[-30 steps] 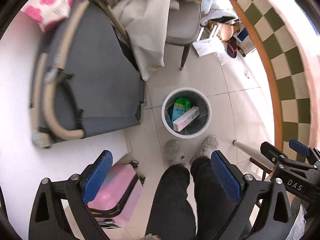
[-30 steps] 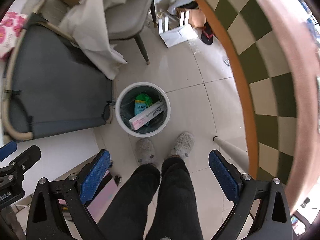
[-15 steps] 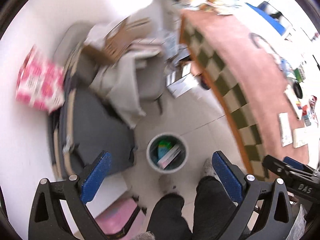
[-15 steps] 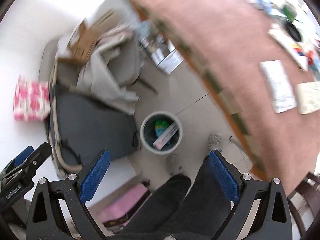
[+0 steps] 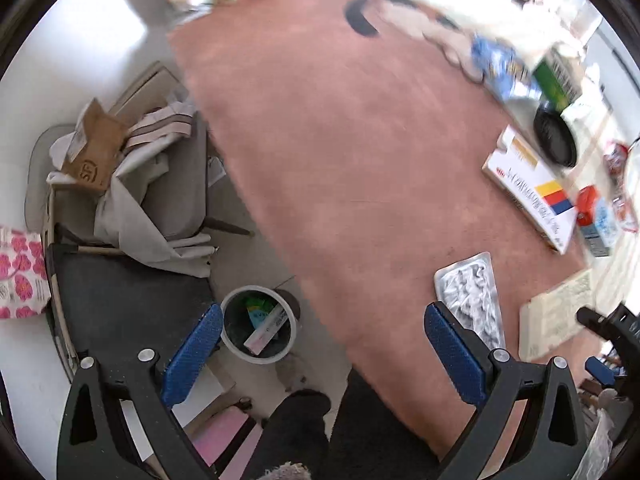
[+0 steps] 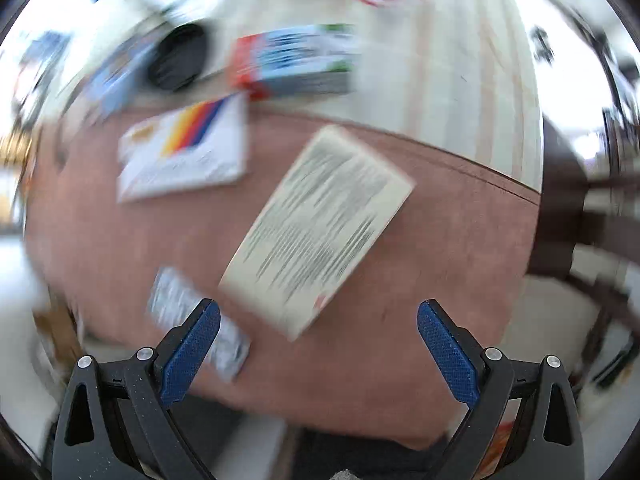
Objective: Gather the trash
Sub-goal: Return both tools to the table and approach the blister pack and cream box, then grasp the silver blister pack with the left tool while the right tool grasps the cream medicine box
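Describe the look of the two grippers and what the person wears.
Both the left gripper and right gripper have black plastic frames with silver screws and textured blue pads on the fingertips. The person's trousers are black; no sleeves show.

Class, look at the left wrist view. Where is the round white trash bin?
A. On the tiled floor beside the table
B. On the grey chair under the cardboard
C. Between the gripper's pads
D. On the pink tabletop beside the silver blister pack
A: the trash bin stands on the floor tiles, below the pink tabletop edge, with boxes inside it.
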A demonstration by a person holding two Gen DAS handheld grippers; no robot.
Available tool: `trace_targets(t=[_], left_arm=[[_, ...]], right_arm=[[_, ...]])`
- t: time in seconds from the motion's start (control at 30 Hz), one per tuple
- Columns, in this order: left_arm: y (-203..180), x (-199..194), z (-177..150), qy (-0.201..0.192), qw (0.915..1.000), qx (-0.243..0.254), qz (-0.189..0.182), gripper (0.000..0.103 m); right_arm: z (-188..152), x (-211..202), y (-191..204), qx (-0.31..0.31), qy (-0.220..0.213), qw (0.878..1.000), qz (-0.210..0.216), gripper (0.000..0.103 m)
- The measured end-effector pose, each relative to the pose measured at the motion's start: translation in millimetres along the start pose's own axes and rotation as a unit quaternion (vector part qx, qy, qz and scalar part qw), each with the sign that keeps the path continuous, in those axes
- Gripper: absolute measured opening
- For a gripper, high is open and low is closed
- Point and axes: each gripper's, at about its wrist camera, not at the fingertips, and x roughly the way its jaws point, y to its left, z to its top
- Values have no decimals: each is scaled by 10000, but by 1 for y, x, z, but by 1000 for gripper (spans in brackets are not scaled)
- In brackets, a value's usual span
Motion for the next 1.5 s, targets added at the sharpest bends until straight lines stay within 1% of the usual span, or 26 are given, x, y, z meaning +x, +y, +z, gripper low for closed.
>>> trace_targets(t=[0.1, 0.17, 0.23, 0.3, 0.33, 0.4, 0.47, 0.5, 0.6, 0.7, 0.73, 0.77, 0.8, 0.87, 0.9, 0.97, 1.03, 1.07, 1.13, 1.17, 1.2, 1.23, 1.27, 1.33, 1.43, 1.5], left_arm=[[-20, 19, 10, 263, 9995, 56, 153, 103], [-26, 27, 14, 394, 9990, 58, 204, 103], [-33, 34, 15, 475, 9986, 61, 221, 103], [-39, 38, 14, 599, 9980, 95, 175, 103], [-43, 40, 13, 656, 9977, 112, 104, 103], [-53, 44, 10, 764, 9969, 163, -46, 103], [-64, 48, 8, 882, 9956, 188, -271, 103], [-70, 51, 8, 964, 9945, 177, -366, 103], [-86, 68, 6, 1361, 9881, 117, -710, 102], [-104, 84, 2, 1650, 9823, 109, -880, 102], [-108, 89, 0, 1724, 9810, 115, -878, 102], [-110, 92, -1, 1739, 9812, 107, -825, 100], [-112, 90, -2, 1636, 9834, 113, -777, 99], [-116, 82, -1, 1402, 9877, 232, -653, 83], [-120, 78, -1, 1299, 9889, 343, -637, 78], [-131, 70, 1, 1082, 9896, 718, -625, 64], [-145, 60, 1, 780, 9885, 1161, -582, 64], [-150, 57, 1, 635, 9873, 1355, -541, 64], [-157, 54, 1, 525, 9845, 1587, -523, 64], [-158, 57, 0, 595, 9843, 1563, -558, 64], [-156, 62, -1, 713, 9843, 1503, -585, 66], [-153, 62, 0, 676, 9857, 1391, -674, 65], [-153, 62, 0, 694, 9860, 1353, -688, 66], [-157, 62, -2, 706, 9854, 1424, -608, 66], [-159, 61, -2, 721, 9862, 1354, -621, 66], [-157, 61, -3, 686, 9860, 1385, -627, 65]], right_arm=[[22, 21, -6, 392, 79, 9991, 113, 100], [31, 31, -1, 465, 122, 9988, 116, 100], [35, 42, 7, 412, 180, 9990, 22, 100], [35, 49, 13, 245, 193, 9993, -226, 99], [34, 48, 14, 166, 151, 9994, -247, 95], [31, 47, 18, -270, 194, 9988, -368, 92], [27, 41, 22, -930, 68, 9936, -642, 92], [26, 37, 21, -1330, -23, 9876, -834, 92], [26, 33, 12, -2065, -88, 9697, -1304, 93], [28, 32, 4, -2370, -181, 9585, -1574, 96], [27, 31, 2, -2343, -188, 9599, -1528, 99], [27, 29, -1, -2272, -172, 9631, -1433, 100], [28, 26, -6, -2155, -172, 9673, -1328, 100], [30, 21, -15, -1935, -182, 9738, -1184, 100], [30, 21, -20, -1762, -148, 9777, -1133, 100], [40, 23, -41, -1454, -48, 9843, -1005, 100], [44, 27, -55, -1159, 69, 9894, -873, 99], [45, 28, -62, -1053, 77, 9912, -801, 94], [44, 25, -66, -1100, -11, 9910, -769, 78], [42, 23, -67, -1260, -98, 9889, -785, 78], [37, 28, -48, -1492, -168, 9854, -806, 78], [35, 31, -35, -1714, -234, 9814, -830, 78], [31, 31, -33, -1889, -277, 9777, -871, 78], [24, 34, -25, -2146, -248, 9718, -948, 78], [17, 41, -15, -2058, -174, 9735, -984, 80], [15, 46, -13, -1820, -133, 9791, -895, 80]])
